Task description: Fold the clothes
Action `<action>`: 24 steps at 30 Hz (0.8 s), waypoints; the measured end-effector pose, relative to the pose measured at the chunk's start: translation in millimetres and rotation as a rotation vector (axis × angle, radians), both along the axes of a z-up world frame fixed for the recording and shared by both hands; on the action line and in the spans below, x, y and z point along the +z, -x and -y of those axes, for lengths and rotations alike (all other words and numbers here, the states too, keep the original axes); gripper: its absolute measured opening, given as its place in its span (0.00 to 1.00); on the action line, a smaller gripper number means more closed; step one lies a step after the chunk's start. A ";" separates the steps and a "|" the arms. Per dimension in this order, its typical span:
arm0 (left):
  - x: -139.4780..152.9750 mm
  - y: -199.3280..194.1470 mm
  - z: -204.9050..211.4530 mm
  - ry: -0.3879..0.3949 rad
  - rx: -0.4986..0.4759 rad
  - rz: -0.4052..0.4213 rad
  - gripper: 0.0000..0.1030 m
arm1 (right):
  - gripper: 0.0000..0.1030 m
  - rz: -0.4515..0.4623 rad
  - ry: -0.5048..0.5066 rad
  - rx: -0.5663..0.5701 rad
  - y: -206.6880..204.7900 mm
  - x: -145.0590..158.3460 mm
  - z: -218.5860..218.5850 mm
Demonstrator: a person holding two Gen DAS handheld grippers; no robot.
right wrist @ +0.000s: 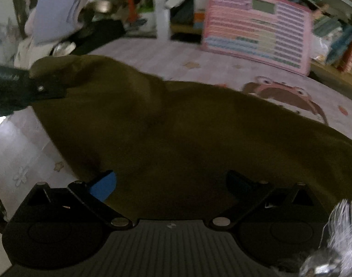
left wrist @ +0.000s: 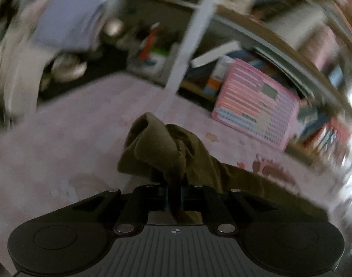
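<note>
1. My left claw [left wrist: 173,182] is closed tight on a bunched edge of the olive garment [left wrist: 166,147], lifted off the pink sheet [left wrist: 72,138].
2. My right claw [right wrist: 171,180] stands wide open, the garment draped between its fingers, gripping nothing.
3. The cloth's long axis runs from the left claw [right wrist: 44,90] rightward across my right claw; the free end lies nearer the right.
</note>
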State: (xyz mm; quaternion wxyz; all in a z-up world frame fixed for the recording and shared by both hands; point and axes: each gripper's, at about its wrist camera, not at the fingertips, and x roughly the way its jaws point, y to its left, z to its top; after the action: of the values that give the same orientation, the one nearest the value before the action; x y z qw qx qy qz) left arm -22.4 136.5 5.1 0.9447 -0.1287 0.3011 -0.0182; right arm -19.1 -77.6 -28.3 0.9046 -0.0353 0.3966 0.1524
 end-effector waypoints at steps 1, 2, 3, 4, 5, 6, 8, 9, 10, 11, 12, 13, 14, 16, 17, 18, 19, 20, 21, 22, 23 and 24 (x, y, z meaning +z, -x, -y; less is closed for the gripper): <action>6.3 1.9 12.5 -0.074 -0.022 0.012 0.07 | 1.00 0.000 -0.015 -0.010 1.0 2.8 11.8; 11.3 3.6 25.6 -0.147 -0.045 0.023 0.07 | 1.00 -0.003 -0.032 -0.022 2.6 4.9 26.4; 15.4 5.0 38.3 -0.217 -0.068 0.034 0.07 | 1.00 -0.006 -0.049 -0.034 4.4 6.9 41.0; 18.0 6.6 51.2 -0.282 -0.092 0.042 0.07 | 1.00 -0.010 -0.067 -0.044 6.6 8.3 54.9; 19.8 8.2 64.2 -0.344 -0.116 0.048 0.07 | 1.00 -0.014 -0.085 -0.051 8.5 8.6 69.1; 21.6 9.8 77.2 -0.406 -0.140 0.054 0.07 | 1.00 -0.019 -0.101 -0.059 10.3 8.7 83.1; 23.8 12.4 102.3 -0.521 -0.186 0.062 0.07 | 1.00 -0.033 -0.130 -0.077 13.8 7.0 109.8; 23.5 13.1 114.0 -0.571 -0.207 0.062 0.07 | 1.00 -0.039 -0.139 -0.087 15.3 6.1 119.9; 22.2 13.8 126.2 -0.622 -0.227 0.060 0.07 | 1.00 -0.046 -0.149 -0.096 16.1 5.3 130.3; 20.2 14.3 138.7 -0.675 -0.248 0.057 0.07 | 1.00 -0.053 -0.159 -0.106 16.3 3.7 140.1; 17.8 15.5 150.9 -0.723 -0.269 0.054 0.08 | 1.00 -0.060 -0.170 -0.116 16.5 2.2 149.7; 14.2 17.1 163.3 -0.767 -0.294 0.047 0.08 | 1.00 -0.066 -0.181 -0.125 16.1 1.0 157.5; 10.2 18.7 175.9 -0.810 -0.321 0.038 0.10 | 1.00 -0.071 -0.192 -0.133 15.8 -0.1 165.3; 5.5 22.5 187.7 -0.820 -0.338 0.015 0.16 | 1.00 -0.073 -0.209 -0.137 16.7 -0.9 179.3; 3.5 24.5 192.2 -0.817 -0.342 0.003 0.20 | 1.00 -0.073 -0.215 -0.138 17.5 -1.2 185.5; 1.5 26.5 196.7 -0.813 -0.347 -0.009 0.26 | 1.00 -0.075 -0.222 -0.138 17.9 -2.1 191.3; -0.5 28.5 201.2 -0.810 -0.351 -0.021 0.29 | 1.00 -0.078 -0.229 -0.138 17.9 -3.1 196.4; -2.5 30.5 205.7 -0.807 -0.356 -0.033 0.37 | 1.00 -0.082 -0.235 -0.136 18.2 -4.3 200.7; -4.5 32.5 210.2 -0.804 -0.360 -0.045 0.46 | 1.00 -0.086 -0.243 -0.134 18.1 -5.5 204.4; -6.5 34.5 214.7 -0.800 -0.364 -0.057 0.50 | 1.00 -0.089 -0.249 -0.131 17.7 -6.3 206.4; -8.5 36.5 219.2 -0.797 -0.369 -0.069 0.60 | 1.00 -0.094 -0.256 -0.128 16.9 -6.8 208.3; -10.5 38.5 223.7 -0.794 -0.373 -0.081 0.70 | 1.00 -0.098 -0.263 -0.124 15.9 -7.3 210.0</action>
State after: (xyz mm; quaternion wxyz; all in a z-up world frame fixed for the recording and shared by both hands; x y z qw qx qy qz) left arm -61.0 -87.2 -5.4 0.8889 0.3001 0.3398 -0.0664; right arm -35.0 -287.6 -35.6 0.8886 0.1156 0.4182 0.1485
